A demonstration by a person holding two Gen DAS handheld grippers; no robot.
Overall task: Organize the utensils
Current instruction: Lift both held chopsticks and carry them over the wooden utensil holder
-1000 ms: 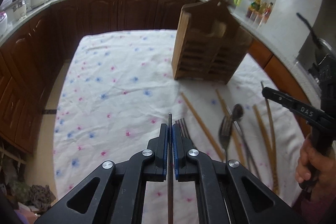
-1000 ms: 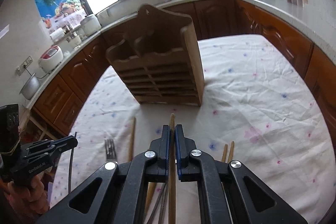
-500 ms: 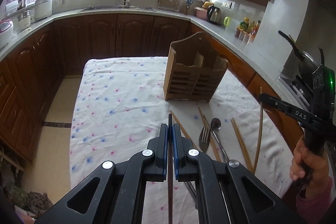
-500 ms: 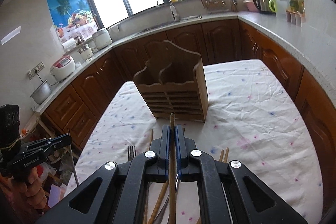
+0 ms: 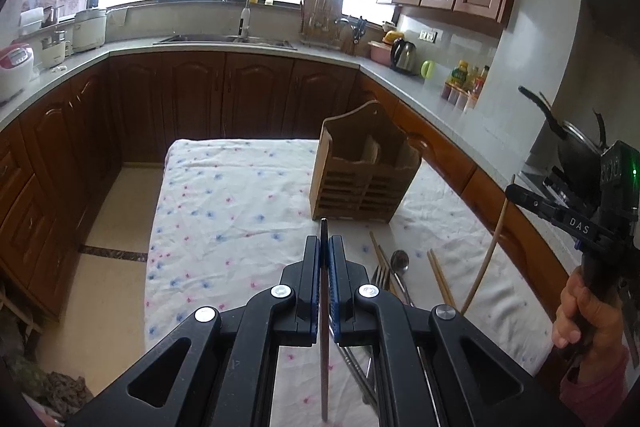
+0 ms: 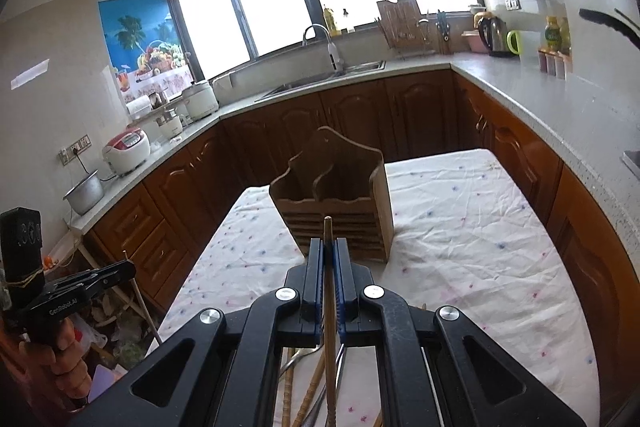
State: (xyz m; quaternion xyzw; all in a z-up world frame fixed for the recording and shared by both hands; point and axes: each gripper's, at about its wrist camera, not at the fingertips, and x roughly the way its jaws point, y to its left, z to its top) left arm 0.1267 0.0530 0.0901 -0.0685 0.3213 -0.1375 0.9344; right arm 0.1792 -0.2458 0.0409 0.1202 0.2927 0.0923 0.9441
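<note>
Above the cloth-covered tabletop (image 5: 240, 211), the left gripper (image 5: 325, 247) is clamped on a dark metal utensil handle (image 5: 325, 339) and the right gripper (image 6: 329, 251) on a wooden chopstick (image 6: 329, 307), both aimed at the wooden utensil holder (image 5: 362, 175) at twelve o'clock, seemingly for slotting in.

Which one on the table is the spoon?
Start at the wooden caddy on the flowered cloth. Nearer the camera, a cluster of utensils lies by its right corner. The spoon is the metal piece with a rounded bowl, between the fork and the chopsticks.
</note>
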